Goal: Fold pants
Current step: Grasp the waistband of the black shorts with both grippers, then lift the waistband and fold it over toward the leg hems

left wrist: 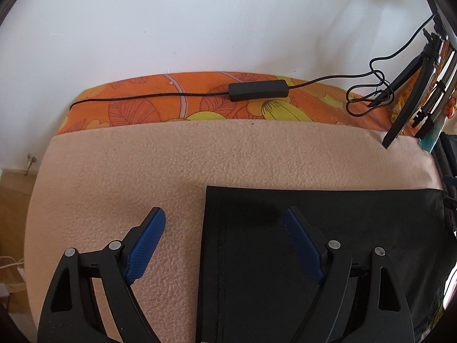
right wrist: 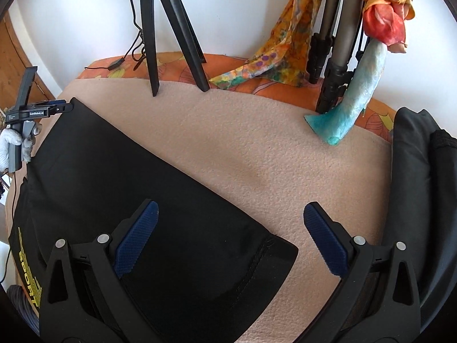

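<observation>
While the black pants [left wrist: 314, 257] lie flat on the peach blanket [left wrist: 142, 165], we hold both grippers just above them with nothing between the fingers. Our left gripper [left wrist: 225, 220] has its jaws spread wide: one blue pad [left wrist: 145, 245] is over the bare blanket, the other over the cloth, so the straight left edge of the pants passes between them. Our right gripper [right wrist: 230, 214] is also spread wide, with the left pad [right wrist: 134, 243] over the pants [right wrist: 142, 194] and the right pad over the blanket [right wrist: 257, 148], near the rounded corner with a stitched hem. Yellow "SPORT" lettering [right wrist: 28, 274] shows at the near left side of the cloth.

Around the work area several things stand close. On the far side, an orange flowered sheet [left wrist: 171, 105] carries a black power brick [left wrist: 258, 90] with its cable – it is well apart from the pants. In the right wrist view, black tripod legs [right wrist: 171, 34] rest on the far edge of the blanket, and a second grey tripod [right wrist: 337, 43] stands to the right. A turquoise cloth [right wrist: 351, 94] and a colourful scarf [right wrist: 285, 48] hang down there – the turquoise end touches the blanket. Another dark garment [right wrist: 417, 177] lies at the right edge. The left gripper [right wrist: 37, 111] appears at the far left corner of the pants, in a white-gloved hand [right wrist: 14, 145].
</observation>
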Motion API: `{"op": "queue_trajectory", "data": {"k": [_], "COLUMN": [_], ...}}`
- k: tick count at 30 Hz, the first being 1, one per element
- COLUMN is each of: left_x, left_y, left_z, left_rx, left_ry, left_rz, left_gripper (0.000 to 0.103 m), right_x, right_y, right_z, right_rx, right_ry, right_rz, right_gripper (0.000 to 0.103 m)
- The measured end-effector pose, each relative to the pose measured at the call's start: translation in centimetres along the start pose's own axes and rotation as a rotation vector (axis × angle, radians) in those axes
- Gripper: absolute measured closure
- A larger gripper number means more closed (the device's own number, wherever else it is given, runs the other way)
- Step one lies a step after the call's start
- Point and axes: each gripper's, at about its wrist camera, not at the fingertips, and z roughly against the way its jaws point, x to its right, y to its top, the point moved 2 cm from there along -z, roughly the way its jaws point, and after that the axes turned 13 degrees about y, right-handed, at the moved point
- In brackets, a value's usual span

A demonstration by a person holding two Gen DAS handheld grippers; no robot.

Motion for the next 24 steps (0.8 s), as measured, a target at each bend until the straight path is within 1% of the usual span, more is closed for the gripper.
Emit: {"op": "queue_trajectory", "data": {"k": [1,3,5,7,8,9,10,11,13,14,15,16,18,19,21,24], "left_x": [0.1,0.4,0.6,0.7,0.7,0.8,0.9,0.9,0.9,1.2,1.1,1.1,1.2,1.0,0.6,-0.2], "left_y": [-0.1,0.1,0.2,0.3,0.3,0.3,0.2,0.2,0.1,-0.1,-0.1,-0.2,-0.2,-0.3,-0.4,-0.5], "left_z": [-0.1,-0.2,-0.1,0.2,0.3,0.4,0.4,0.4,0.5,0.6,0.6,0.6,0.7,0.9,1.7,3.2], "left_rx": [-0.002,0.011,0.022,0.037,0.046,0.053,0.058,0.062,0.068,0.069,0.070,0.073,0.079,0.086,0.107,0.136], "left_ry": [0.013,0.031,0.020,0.004,-0.001,-0.001,-0.010,-0.025,-0.049,-0.066,-0.074,-0.077,-0.077,-0.080,-0.097,-0.112], "left_rz": [-0.006,-0.025,-0.034,-0.040,-0.046,-0.054,-0.058,-0.059,-0.059,-0.059,-0.054,-0.049,-0.036,-0.028,-0.015,-0.005], "left_gripper": [0.024,0.026,0.035,0.058,0.063,0.072,0.080,0.083,0.094,0.096,0.097,0.098,0.099,0.099,0.099,0.099], "right_x": [0.2,0.7,1.1,1.2,1.2,1.1,0.9,0.8,0.2,0.1,-0.1,-0.2,-0.3,-0.3,-0.9,-1.7], "right_y": [0.0,-0.2,-0.4,-0.8,-1.0,-1.2,-1.4,-1.5,-1.7,-1.7,-1.5,-1.4,-1.3,-1.2,-1.1,-1.0], "right_z": [-0.3,-0.8,-1.3,-1.6,-1.7,-1.8,-1.8,-1.8,-1.6,-1.5,-1.4,-1.3,-1.0,-0.9,-0.4,1.2], "right_rx": [-0.010,-0.030,-0.049,-0.061,-0.066,-0.066,-0.066,-0.062,-0.051,-0.050,-0.052,-0.053,-0.057,-0.055,-0.050,-0.009], "right_ry": [-0.006,-0.019,-0.024,-0.012,-0.006,-0.010,-0.009,-0.008,-0.011,-0.011,-0.010,-0.007,0.009,0.013,-0.007,-0.025], "right_rz": [-0.002,0.002,-0.001,-0.004,-0.002,0.003,0.010,0.018,0.038,0.043,0.044,0.043,0.034,0.033,0.047,0.062], "right_gripper": [0.000,0.000,0.000,0.000,0.000,0.001,0.006,0.008,0.025,0.030,0.044,0.062,0.082,0.087,0.093,0.095]}}
